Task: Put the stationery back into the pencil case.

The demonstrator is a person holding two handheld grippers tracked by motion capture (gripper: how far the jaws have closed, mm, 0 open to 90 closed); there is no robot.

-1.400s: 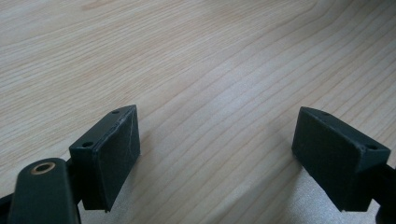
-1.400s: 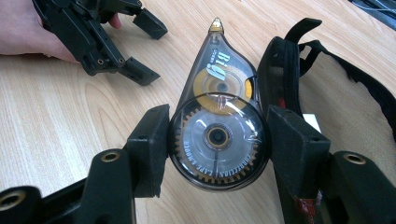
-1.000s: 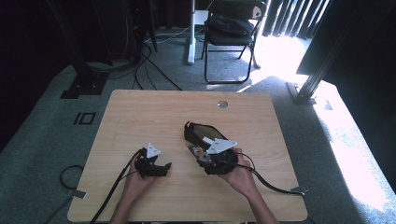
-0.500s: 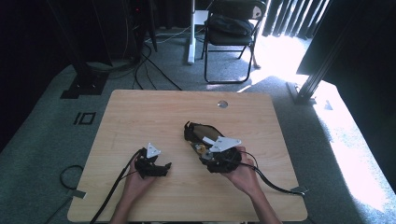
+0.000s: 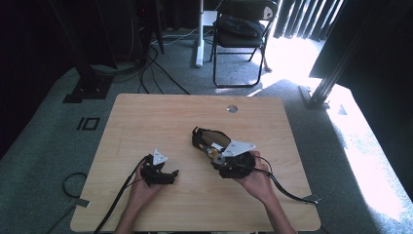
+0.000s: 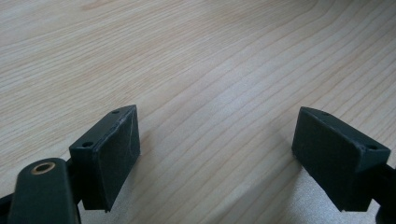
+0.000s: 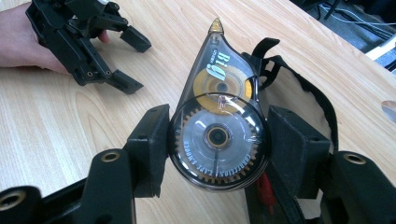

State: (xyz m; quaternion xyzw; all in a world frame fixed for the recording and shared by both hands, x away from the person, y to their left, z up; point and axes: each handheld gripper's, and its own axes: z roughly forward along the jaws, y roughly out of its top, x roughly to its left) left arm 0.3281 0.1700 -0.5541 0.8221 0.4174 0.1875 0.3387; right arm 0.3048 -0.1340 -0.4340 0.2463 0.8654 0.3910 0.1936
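My right gripper (image 7: 218,128) is shut on a clear, teardrop-shaped correction tape dispenser (image 7: 219,107), its tip pointing away from me. Just behind it lies an open black pouch (image 7: 308,93) on the wooden table (image 5: 146,122). In the high view the right gripper (image 5: 220,160) hovers over the near end of the pouch (image 5: 204,139). My left gripper (image 5: 165,174) rests on the table at the left, open, with bare wood between its pads (image 6: 116,149). The right gripper view shows that left gripper (image 7: 126,60) at the upper left, held by a hand.
A round metal grommet (image 5: 232,108) sits in the table's far edge. A folding chair (image 5: 241,29) and floor cables (image 5: 160,63) lie beyond the table. Cables trail from both grippers off the near edge.
The right gripper has shifted slightly to the right with the tape dispenser still in it. The left gripper has stayed where it was.
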